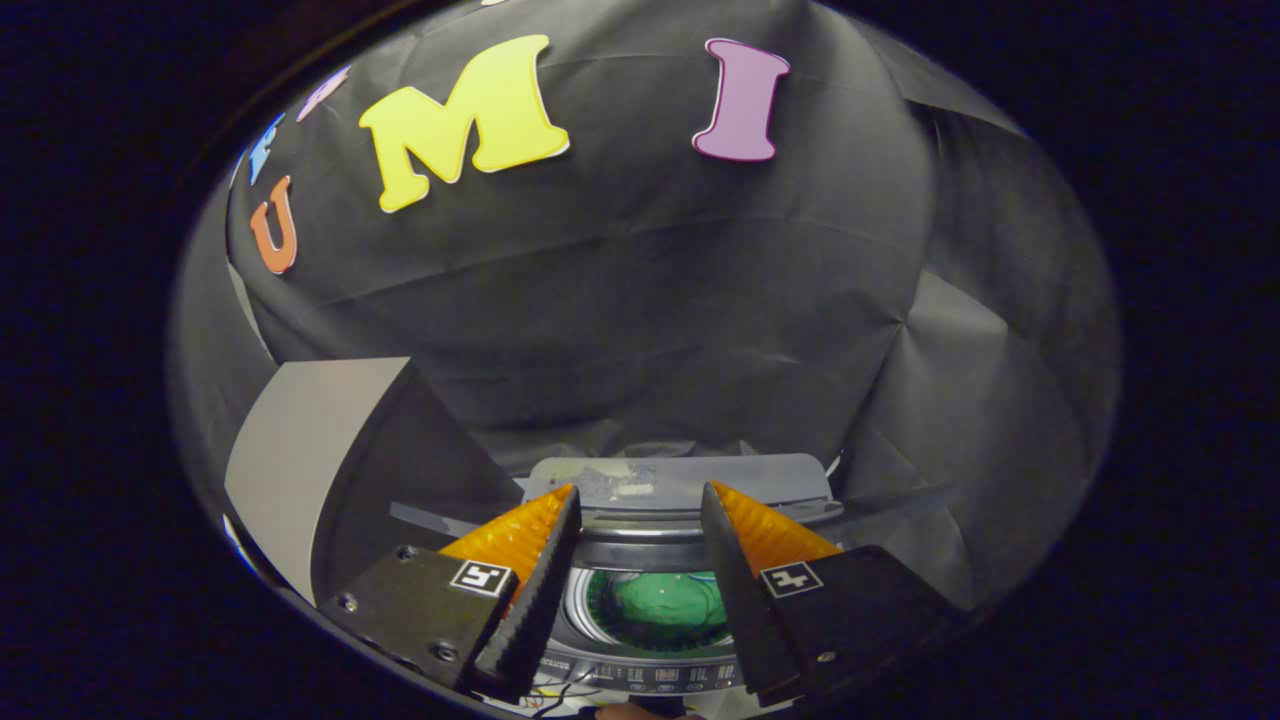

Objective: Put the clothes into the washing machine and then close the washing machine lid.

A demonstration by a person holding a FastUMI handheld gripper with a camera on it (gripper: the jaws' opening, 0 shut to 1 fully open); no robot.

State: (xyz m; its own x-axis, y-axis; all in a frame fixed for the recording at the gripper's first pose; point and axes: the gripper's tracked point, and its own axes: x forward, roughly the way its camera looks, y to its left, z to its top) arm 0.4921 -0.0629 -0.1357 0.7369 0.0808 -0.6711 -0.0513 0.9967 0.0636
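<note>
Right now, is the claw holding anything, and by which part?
Nothing. The claw is open, fingers apart with empty space between; the green clothes lie below in the washing machine drum.

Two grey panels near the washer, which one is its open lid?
The lid is the light panel standing up behind the drum, beyond the open claw. The grey box stands apart, off to the side.

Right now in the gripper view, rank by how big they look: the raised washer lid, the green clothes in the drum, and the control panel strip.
1. Raised washer lid, though foreshortened.
2. Green clothes in the drum, partly hidden behind the open, empty gripper.
3. Control panel strip.
</note>
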